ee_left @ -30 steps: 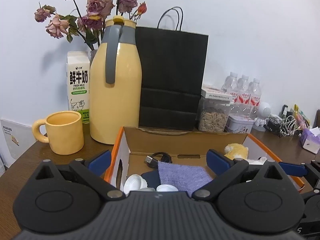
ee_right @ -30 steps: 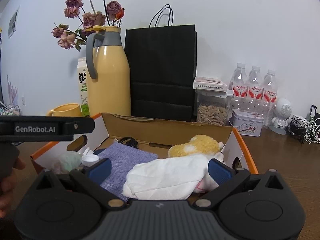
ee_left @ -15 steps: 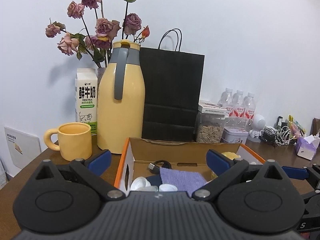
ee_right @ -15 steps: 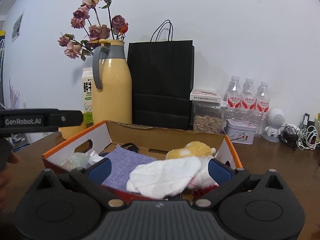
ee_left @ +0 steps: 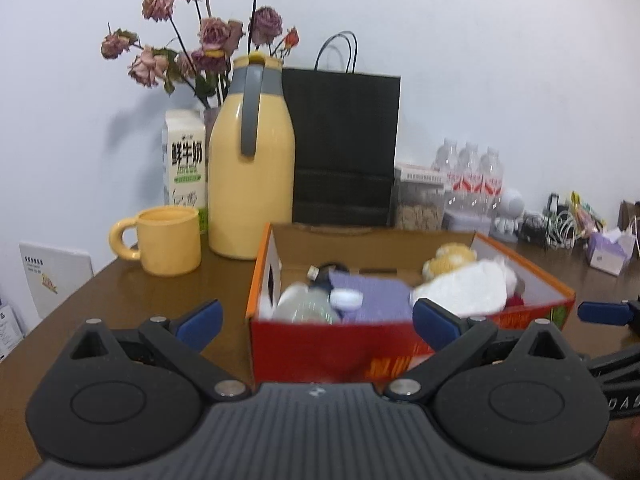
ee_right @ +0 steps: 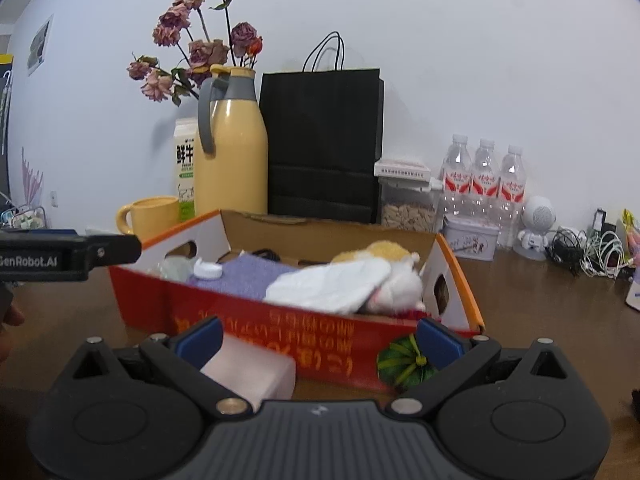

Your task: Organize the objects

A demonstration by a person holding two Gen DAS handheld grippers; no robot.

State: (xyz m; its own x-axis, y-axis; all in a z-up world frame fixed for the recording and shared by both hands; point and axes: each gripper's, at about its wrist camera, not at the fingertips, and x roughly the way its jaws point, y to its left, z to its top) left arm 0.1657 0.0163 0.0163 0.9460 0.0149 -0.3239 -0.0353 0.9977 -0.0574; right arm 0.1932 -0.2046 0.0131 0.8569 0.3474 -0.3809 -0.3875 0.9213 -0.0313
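An orange-red cardboard box (ee_left: 320,344) (ee_right: 280,332) stands on the brown table. It holds a white cloth (ee_right: 332,284), a yellow and white plush toy (ee_right: 384,252), a purple cloth (ee_right: 244,276), a clear bottle with a white cap (ee_left: 308,304) and a black cable. My left gripper (ee_left: 316,316) is open and empty, in front of the box. My right gripper (ee_right: 318,340) is open and empty, also in front of the box. A pale pink block (ee_right: 256,372) and a small green pumpkin (ee_right: 404,364) lie on the table between its fingers.
Behind the box stand a yellow mug (ee_left: 168,240), a milk carton (ee_left: 184,164), a yellow thermos jug (ee_left: 252,168) with dried roses, a black paper bag (ee_left: 344,148), a seed jar (ee_right: 406,204), water bottles (ee_right: 484,180) and a tin. Cables and a tissue pack (ee_left: 610,250) lie at right.
Both grippers have pulled back from above the box to in front of it. The box's red front wall, the pink block and the pumpkin have come into view.
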